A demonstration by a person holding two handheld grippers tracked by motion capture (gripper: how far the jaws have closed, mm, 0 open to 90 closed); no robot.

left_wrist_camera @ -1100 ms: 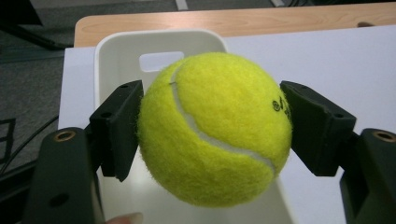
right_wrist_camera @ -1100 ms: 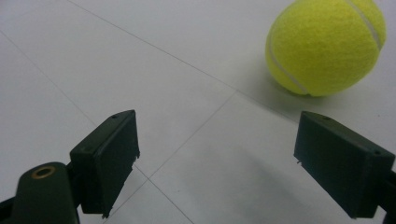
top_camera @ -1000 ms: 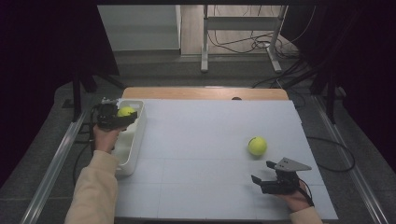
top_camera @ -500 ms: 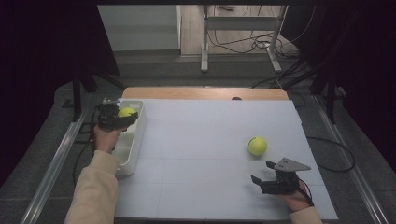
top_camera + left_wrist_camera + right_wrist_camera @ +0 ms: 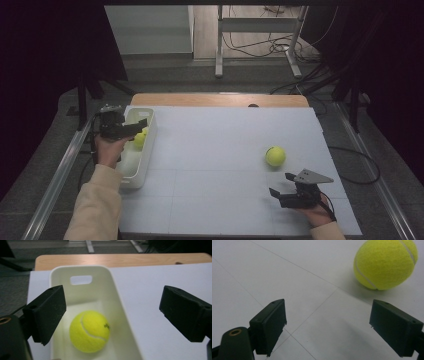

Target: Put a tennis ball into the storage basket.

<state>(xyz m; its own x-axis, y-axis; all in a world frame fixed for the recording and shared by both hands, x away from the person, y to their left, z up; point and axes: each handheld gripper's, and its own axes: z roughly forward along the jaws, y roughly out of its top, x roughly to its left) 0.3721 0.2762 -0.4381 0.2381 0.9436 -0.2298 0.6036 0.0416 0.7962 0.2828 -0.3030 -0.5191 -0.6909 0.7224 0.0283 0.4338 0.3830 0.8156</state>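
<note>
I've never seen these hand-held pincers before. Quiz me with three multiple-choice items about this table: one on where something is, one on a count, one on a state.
1. Where does the ball nearest the left gripper lie?
A. inside the white bin
B. on the floor
C. on the wooden strip

2. How many tennis balls can be seen?
A. one
B. two
C. four

3. How do the right gripper's jaws stand?
A. clamped on a ball
B. shut with nothing between them
C. open, holding nothing

Answers:
1 A, the left gripper view shows a tennis ball within the walls of the white bin, below jaws that have just been opening.
2 B, one in the bin, the other ball on the white table.
3 C, the jaws stand apart with only bare table between them, the ball ahead and to one side.
</note>
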